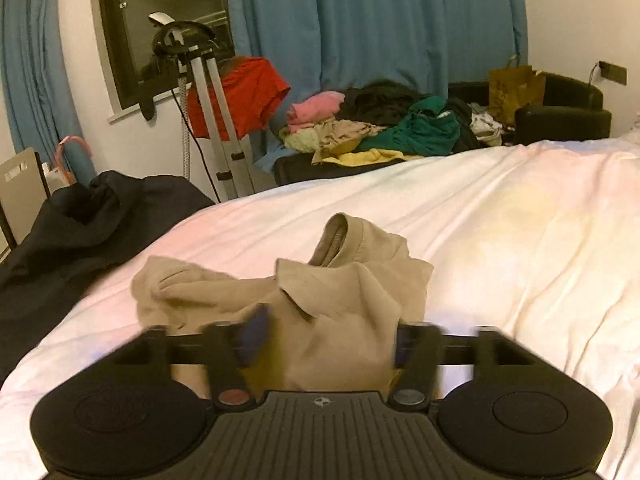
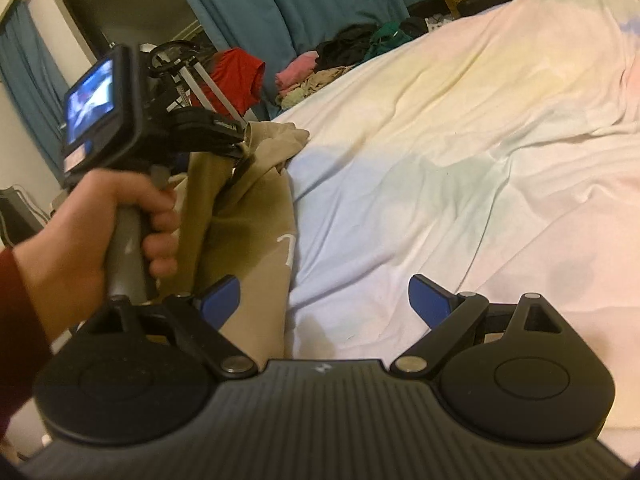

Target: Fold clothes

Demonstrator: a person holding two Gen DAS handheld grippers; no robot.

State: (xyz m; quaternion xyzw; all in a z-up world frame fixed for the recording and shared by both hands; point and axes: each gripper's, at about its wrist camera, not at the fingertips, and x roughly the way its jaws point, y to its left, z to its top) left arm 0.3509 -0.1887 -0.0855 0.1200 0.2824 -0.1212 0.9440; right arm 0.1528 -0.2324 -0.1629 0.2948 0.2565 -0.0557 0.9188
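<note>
Beige garment [image 1: 320, 292] lies crumpled near the bed's [image 1: 500, 220] left edge, between the spread jaws of the released left hand-held gripper [image 1: 326, 340], right hand-held gripper [image 2: 326, 304] agape over bare sheet; risk: closing now bunches several layers.

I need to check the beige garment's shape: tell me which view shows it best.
The left wrist view: the beige garment lies crumpled on the white sheet, most of its outline visible. The right wrist view shows only one draped side, partly hidden by the hand.
</note>
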